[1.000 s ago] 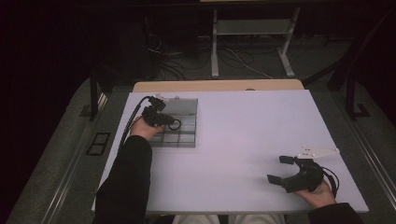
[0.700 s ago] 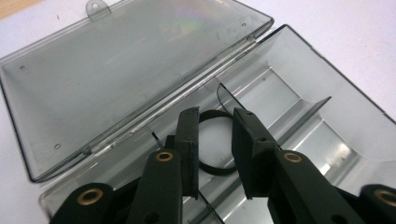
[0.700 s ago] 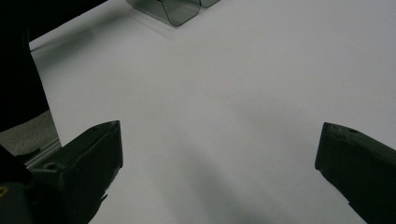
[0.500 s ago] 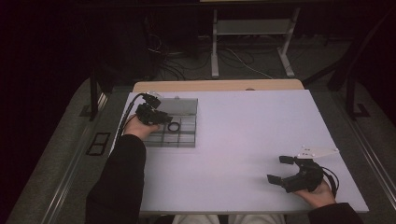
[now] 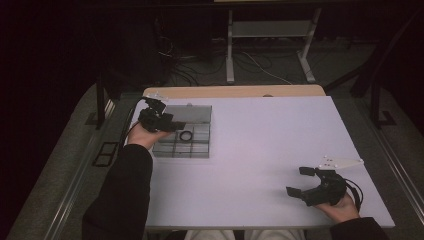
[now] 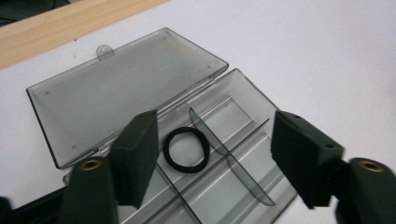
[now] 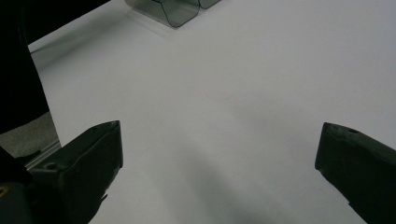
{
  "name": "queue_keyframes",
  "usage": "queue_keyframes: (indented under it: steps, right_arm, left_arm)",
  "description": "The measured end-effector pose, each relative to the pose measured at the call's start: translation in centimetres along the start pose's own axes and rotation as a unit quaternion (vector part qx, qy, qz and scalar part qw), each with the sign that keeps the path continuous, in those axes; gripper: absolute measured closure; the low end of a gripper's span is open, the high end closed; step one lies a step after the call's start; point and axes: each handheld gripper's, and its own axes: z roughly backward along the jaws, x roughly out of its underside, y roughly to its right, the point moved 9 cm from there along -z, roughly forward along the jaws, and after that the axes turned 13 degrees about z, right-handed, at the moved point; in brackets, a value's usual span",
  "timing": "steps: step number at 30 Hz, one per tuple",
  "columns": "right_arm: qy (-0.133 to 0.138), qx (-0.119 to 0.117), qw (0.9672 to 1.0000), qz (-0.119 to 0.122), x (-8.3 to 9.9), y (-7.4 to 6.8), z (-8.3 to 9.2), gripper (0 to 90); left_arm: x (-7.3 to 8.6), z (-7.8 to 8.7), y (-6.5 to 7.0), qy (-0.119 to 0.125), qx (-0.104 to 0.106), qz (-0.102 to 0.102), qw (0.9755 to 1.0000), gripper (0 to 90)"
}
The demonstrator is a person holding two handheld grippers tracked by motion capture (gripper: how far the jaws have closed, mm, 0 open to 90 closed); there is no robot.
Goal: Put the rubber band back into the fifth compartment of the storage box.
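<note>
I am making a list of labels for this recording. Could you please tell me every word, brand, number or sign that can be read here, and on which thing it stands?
There is no readable text in these pictures.
Clear plastic box: no label, no print on the open lid or the compartments.
Black ring in the box: plain, no marking.
White table: bare, no writing.
Left tongs and right tongs: plain black, no brand visible.
</note>
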Motion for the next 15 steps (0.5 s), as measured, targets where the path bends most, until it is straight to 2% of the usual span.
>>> queue_keyframes:
  steps: [6, 15]
  right_arm:
    - [0.001, -0.001, 1.0000, 0.001, -0.1, -0.1, 0.0, 0.5]
    - [0.003, -0.001, 1.0000, 0.002, -0.1, -0.1, 0.1, 0.5]
  left_arm:
    - [0.2, 1.2, 1.0, 0.014, 0.003, 0.000, 0.9999, 22.6]
    - [0.9, 2.5, 1.9, 0.034, 0.008, 0.012, 0.9993, 12.8]
